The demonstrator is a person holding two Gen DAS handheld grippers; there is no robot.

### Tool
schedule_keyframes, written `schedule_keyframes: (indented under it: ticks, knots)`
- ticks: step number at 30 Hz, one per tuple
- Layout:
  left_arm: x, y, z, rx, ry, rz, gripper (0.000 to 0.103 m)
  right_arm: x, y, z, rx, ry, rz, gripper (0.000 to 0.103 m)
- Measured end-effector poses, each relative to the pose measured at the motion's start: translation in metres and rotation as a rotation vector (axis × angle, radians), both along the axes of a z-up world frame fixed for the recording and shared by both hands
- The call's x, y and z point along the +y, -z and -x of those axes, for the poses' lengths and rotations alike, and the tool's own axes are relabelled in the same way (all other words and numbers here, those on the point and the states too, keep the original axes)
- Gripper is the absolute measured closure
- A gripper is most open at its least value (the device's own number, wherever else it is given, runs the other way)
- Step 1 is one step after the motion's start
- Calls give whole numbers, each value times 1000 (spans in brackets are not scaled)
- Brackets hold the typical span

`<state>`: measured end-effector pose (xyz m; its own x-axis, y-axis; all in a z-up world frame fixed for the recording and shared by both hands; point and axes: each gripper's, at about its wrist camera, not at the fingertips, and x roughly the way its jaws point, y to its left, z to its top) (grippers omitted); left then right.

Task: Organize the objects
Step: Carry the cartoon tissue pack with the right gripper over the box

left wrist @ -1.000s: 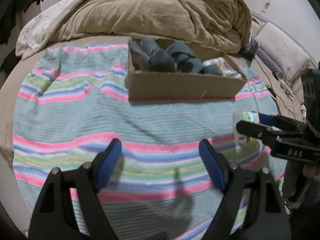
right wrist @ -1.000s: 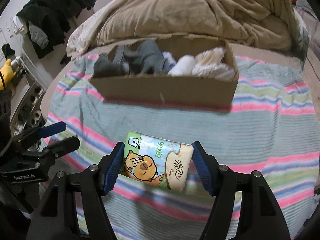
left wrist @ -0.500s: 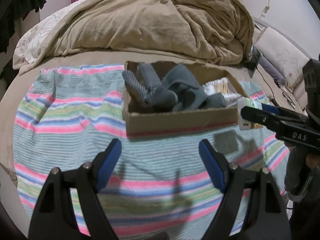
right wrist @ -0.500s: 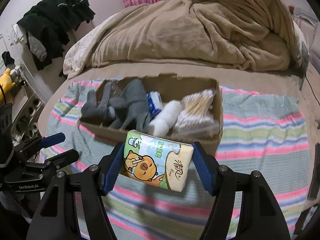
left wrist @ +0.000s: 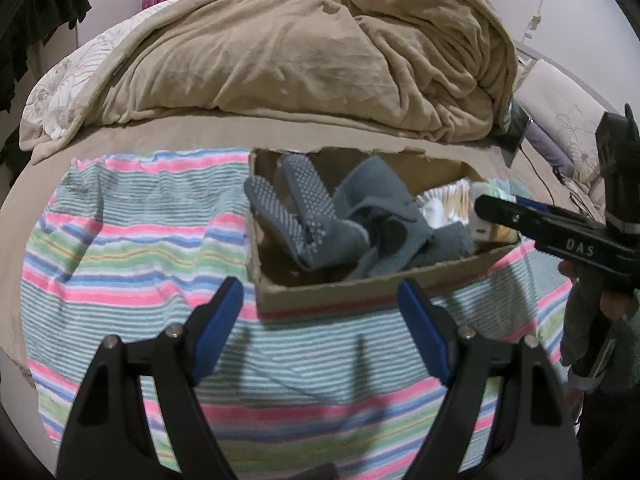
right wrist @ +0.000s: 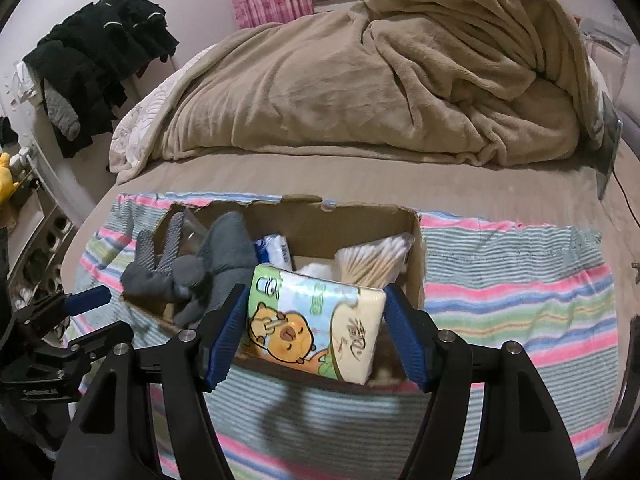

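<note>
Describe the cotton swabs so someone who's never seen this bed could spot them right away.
On the bed, a striped towel carries an open cardboard box. Look in its right end, opposite the grey socks. The cotton swabs are the clear bundle of thin wooden sticks with white tips, behind the cartoon tissue pack held in the right gripper.

A bed [left wrist: 280, 140] carries everything. A rumpled tan blanket [right wrist: 380, 80] is heaped at its far end. A striped towel [left wrist: 132, 248] is spread over the near part, and an open cardboard box [right wrist: 416, 264] sits on the towel.
</note>
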<state>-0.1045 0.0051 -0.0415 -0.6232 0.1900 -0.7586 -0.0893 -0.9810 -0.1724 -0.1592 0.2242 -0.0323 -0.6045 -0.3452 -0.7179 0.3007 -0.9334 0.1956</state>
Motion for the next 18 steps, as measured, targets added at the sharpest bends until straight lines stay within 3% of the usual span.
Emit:
schedule_keyframes:
  ticks: [8,18]
  knots:
    - [0,6,11,-11,-2,-8,22,-5,12,13,-15,-9,-13,33]
    - [3,7,7,-23,1,-12,22,-3,22,-1,-33,15,-25,33]
